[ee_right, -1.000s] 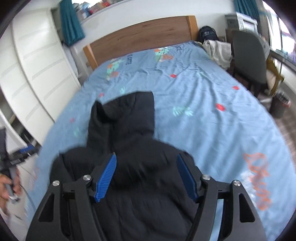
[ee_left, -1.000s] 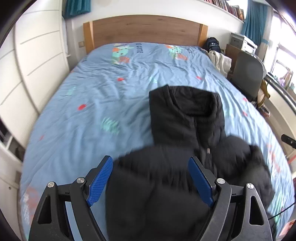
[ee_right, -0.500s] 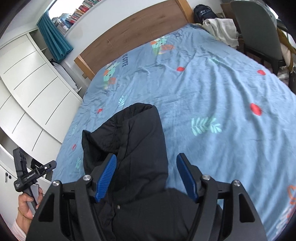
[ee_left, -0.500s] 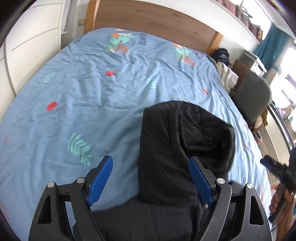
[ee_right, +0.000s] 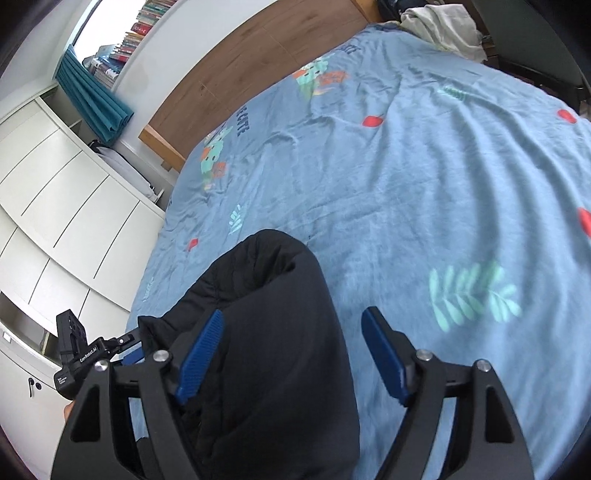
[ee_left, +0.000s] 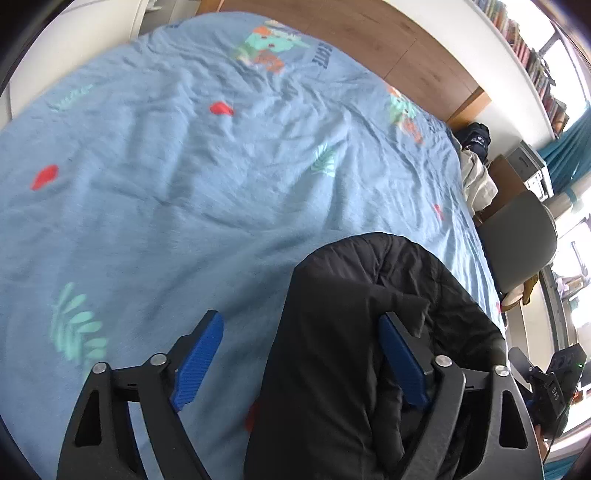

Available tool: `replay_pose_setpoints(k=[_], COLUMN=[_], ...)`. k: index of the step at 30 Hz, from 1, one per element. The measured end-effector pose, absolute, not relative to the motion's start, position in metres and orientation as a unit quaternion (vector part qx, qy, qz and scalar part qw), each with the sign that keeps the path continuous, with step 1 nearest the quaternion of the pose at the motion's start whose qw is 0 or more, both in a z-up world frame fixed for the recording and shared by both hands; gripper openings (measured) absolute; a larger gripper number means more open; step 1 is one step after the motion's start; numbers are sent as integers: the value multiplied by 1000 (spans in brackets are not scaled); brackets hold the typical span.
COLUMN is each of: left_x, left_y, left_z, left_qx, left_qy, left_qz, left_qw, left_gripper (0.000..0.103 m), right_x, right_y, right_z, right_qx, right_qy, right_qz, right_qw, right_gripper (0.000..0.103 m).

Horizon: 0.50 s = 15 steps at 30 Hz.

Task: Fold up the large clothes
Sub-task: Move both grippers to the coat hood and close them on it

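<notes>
Closest to both cameras: black puffer jacket [ee_left: 354,332], lying on the bed [ee_left: 184,184], hood end pointing toward the headboard [ee_left: 388,48].

Left gripper [ee_left: 301,354]: jaws spread wide, nothing pinched. Left blue pad sits over bare sheet; right pad is over the jacket, and the jacket's left edge runs between the two pads. Can't tell whether the pad touches the fabric.

Right gripper [ee_right: 291,354]: jaws just been opening, now wide apart, nothing clamped. Mirror layout: left pad over the jacket, right pad over sheet, the jacket's right edge between them.

Each view catches the other gripper at the frame edge, beyond the jacket's far side.

No containers visible.

Further out: light-blue sheet with red spots, green leaf prints and cartoon prints near the headboard. White wardrobe [ee_right: 55,206] on one side of the bed, grey chair [ee_left: 517,236] on the other. A pale garment [ee_right: 439,26] is heaped at the bed's far corner. Bookshelf [ee_right: 129,33] and teal curtain [ee_right: 96,99] above.
</notes>
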<state>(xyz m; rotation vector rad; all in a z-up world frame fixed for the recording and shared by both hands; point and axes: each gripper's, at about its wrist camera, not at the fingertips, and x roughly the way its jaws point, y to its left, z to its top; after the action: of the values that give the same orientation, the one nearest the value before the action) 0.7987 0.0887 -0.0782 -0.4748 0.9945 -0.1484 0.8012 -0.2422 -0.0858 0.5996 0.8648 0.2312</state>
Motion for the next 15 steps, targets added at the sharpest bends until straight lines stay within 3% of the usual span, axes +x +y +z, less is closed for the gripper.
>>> replay_pose_setpoints(k=[7, 8, 9, 10, 12, 15], left_x=[820, 820, 820, 820, 818, 805], left_y=[77, 74, 72, 69, 63, 55], left_z=[-108, -110, -112, -115, -116, -104], left_qx=[-246, -244, -243, -245, -235, -208], left_qy=[495, 499, 501, 505, 516, 518], left_qz=[-74, -73, -77, -87, -91, -87], left_qw=[830, 828, 827, 823, 818, 825], left_gripper=[85, 81, 66, 44, 22, 14], right_x=[833, 836, 839, 840, 837, 827], right_y=[-231, -227, -222, -218, -215, -212], right_z=[-103, -105, -105, -104, -101, -92], right_qx=[283, 271, 257, 247, 234, 220], right_qy=[429, 438, 447, 454, 463, 475], right_qz=[106, 102, 100, 102, 95, 93], right_qw=[851, 851, 851, 850, 850, 847], right_gripper=[76, 71, 50, 43, 19, 15])
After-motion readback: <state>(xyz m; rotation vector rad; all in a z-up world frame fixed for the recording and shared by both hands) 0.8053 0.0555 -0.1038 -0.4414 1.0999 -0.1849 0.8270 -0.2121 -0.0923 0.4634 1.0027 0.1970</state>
